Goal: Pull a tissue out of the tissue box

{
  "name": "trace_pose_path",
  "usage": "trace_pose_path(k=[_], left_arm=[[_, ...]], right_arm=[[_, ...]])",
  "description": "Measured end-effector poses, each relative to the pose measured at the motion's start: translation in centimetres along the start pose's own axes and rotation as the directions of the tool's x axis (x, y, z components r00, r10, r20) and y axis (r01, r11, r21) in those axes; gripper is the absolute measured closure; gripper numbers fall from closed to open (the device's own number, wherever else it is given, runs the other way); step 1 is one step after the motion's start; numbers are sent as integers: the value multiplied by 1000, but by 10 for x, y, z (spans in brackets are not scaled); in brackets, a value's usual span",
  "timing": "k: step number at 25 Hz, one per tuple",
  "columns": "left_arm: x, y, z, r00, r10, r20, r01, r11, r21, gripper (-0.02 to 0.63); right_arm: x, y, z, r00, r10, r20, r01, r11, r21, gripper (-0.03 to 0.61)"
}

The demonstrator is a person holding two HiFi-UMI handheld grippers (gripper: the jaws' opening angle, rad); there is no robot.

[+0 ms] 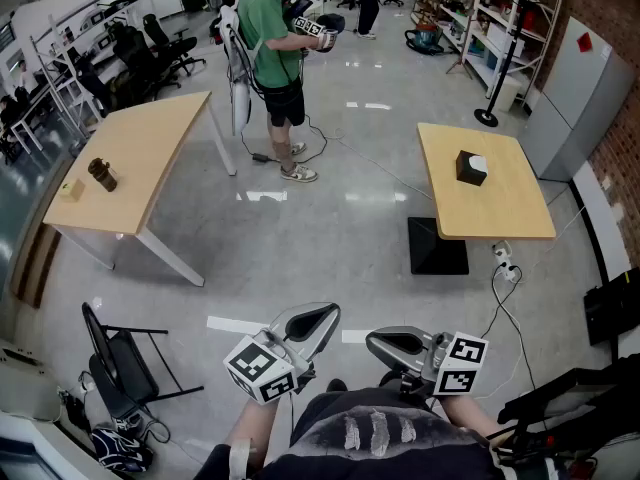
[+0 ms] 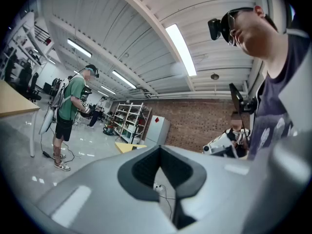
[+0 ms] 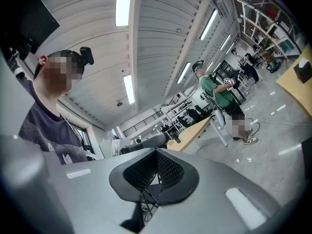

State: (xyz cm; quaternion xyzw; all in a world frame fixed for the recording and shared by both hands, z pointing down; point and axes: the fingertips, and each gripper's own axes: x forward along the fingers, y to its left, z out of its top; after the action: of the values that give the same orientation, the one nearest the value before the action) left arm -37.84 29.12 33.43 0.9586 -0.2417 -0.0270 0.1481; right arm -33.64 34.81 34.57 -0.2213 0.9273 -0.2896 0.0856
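Wooden, the left desk point(image 1: 120, 168) holds nothing I need, and a person in green point(image 1: 272, 38) stands beyond it. Close to my body, the left claw point(image 1: 312, 320) is pressed together on nothing, and so is the right claw point(image 1: 392, 346). The tissue box point(image 1: 466, 170) sits on the right desk point(image 1: 510, 208), well apart from both, with a white tissue point(image 1: 479, 164) showing. My worries are that the cable point(image 1: 495, 290) on the floor by that desk could snag my approach, and that a one-claw tug may lift the light box.
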Motion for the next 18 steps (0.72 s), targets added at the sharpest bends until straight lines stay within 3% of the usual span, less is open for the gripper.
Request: trace_pose_path(k=[4,11,18], left_arm=[[9,20,5,999,47,-10,-47,999,-12,612],[60,41,18,988,149,-42,-148,988,32,618],[174,31,40,989,133,-58,-127,987,96,617]], right_arm=[[14,-16,5,1000,20,-14,-20,1000,0,581],[7,-60,36,993,112,-27,-112,994,3,581],[-47,-131,96,990,143,-1,-143,988,-56,581]])
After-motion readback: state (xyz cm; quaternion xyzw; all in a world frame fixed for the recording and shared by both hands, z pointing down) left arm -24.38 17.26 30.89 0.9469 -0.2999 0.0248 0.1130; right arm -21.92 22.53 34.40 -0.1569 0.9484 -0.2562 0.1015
